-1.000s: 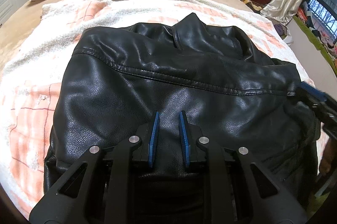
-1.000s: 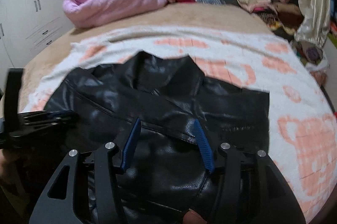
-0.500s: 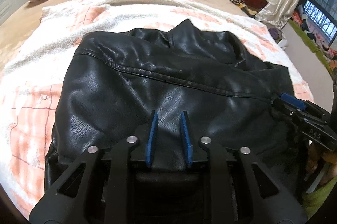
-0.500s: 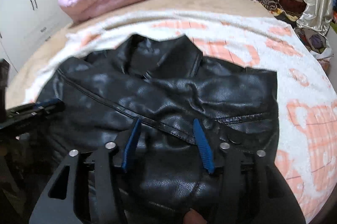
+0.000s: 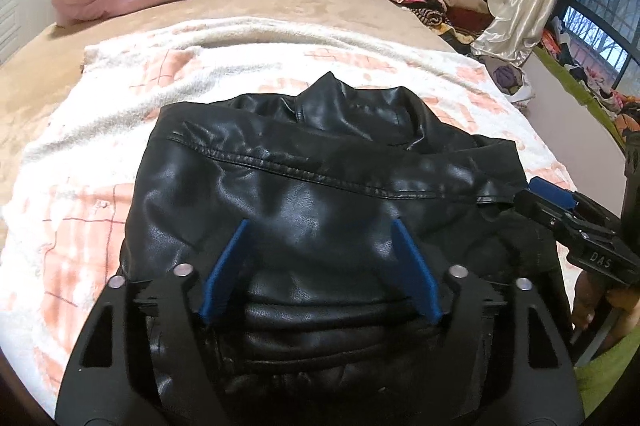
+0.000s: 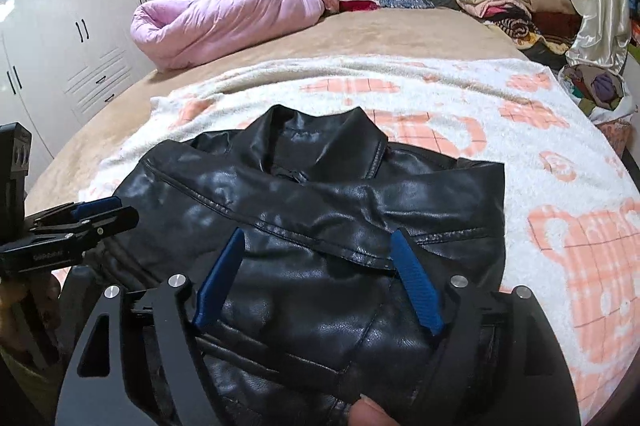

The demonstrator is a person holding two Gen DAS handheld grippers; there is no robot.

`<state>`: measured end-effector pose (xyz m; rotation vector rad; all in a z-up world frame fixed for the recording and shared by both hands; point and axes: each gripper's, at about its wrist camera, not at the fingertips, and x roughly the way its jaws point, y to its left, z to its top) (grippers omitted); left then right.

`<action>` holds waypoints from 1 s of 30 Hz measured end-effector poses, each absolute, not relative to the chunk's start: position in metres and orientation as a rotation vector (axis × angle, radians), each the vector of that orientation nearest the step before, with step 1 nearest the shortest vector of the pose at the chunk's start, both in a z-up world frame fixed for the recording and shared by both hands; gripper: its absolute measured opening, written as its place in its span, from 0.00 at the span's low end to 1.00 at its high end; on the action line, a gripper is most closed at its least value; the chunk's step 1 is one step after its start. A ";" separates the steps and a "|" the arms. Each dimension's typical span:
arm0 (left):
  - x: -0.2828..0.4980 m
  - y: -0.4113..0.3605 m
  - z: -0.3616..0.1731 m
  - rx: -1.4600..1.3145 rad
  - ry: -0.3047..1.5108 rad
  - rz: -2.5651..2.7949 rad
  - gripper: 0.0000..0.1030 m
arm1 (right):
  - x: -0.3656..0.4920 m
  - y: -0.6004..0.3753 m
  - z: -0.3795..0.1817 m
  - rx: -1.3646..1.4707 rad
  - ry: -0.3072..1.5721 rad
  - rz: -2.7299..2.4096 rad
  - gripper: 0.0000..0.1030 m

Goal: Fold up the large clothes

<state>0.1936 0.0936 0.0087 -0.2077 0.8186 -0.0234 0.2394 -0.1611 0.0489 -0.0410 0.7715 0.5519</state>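
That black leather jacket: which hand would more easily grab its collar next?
Probably right. The right gripper is open and faces the collar almost squarely; from the left gripper, also open, it sits slightly off-centre.

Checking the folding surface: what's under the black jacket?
The jacket lies on a white-and-orange blanket, over a tan bed cover. Whatever is directly beneath the jacket is hidden.

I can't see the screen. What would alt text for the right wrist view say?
A black leather jacket lies folded on a white-and-peach blanket on a bed, with the open right gripper over its near edge. The left gripper shows at far left.
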 end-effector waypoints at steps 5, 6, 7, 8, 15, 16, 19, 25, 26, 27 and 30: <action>0.188 0.088 0.010 -0.208 0.816 -0.024 0.79 | 0.235 -0.166 0.054 -0.024 0.756 0.553 0.73; 0.188 0.088 0.010 -0.211 0.818 -0.029 0.79 | 0.235 -0.168 0.055 -0.021 0.754 0.552 0.73; 0.188 0.088 0.009 -0.209 0.820 -0.030 0.79 | 0.233 -0.169 0.056 -0.017 0.751 0.555 0.73; 0.187 0.087 0.009 -0.206 0.823 -0.027 0.79 | 0.231 -0.169 0.057 -0.015 0.751 0.562 0.73; 0.183 0.082 -0.011 -0.199 0.892 -0.028 0.39 | 0.220 -0.160 0.048 -0.065 0.805 0.601 0.38; 0.182 0.081 -0.015 -0.193 0.901 -0.029 0.32 | 0.218 -0.158 0.045 -0.073 0.818 0.606 0.38; 0.180 0.078 -0.026 -0.161 0.922 -0.026 0.29 | 0.216 -0.150 0.031 -0.099 0.876 0.594 0.38; 0.181 0.076 -0.039 -0.157 0.929 -0.017 0.29 | 0.222 -0.148 -0.003 -0.095 0.986 0.539 0.30; 0.180 0.075 -0.039 -0.151 0.927 -0.013 0.29 | 0.222 -0.149 -0.004 -0.086 0.984 0.541 0.30; 0.180 0.075 -0.038 -0.148 0.925 -0.011 0.29 | 0.220 -0.150 -0.003 -0.074 0.978 0.551 0.32; 0.175 0.074 -0.031 -0.152 0.911 -0.020 0.31 | 0.214 -0.157 0.005 -0.023 0.952 0.584 0.43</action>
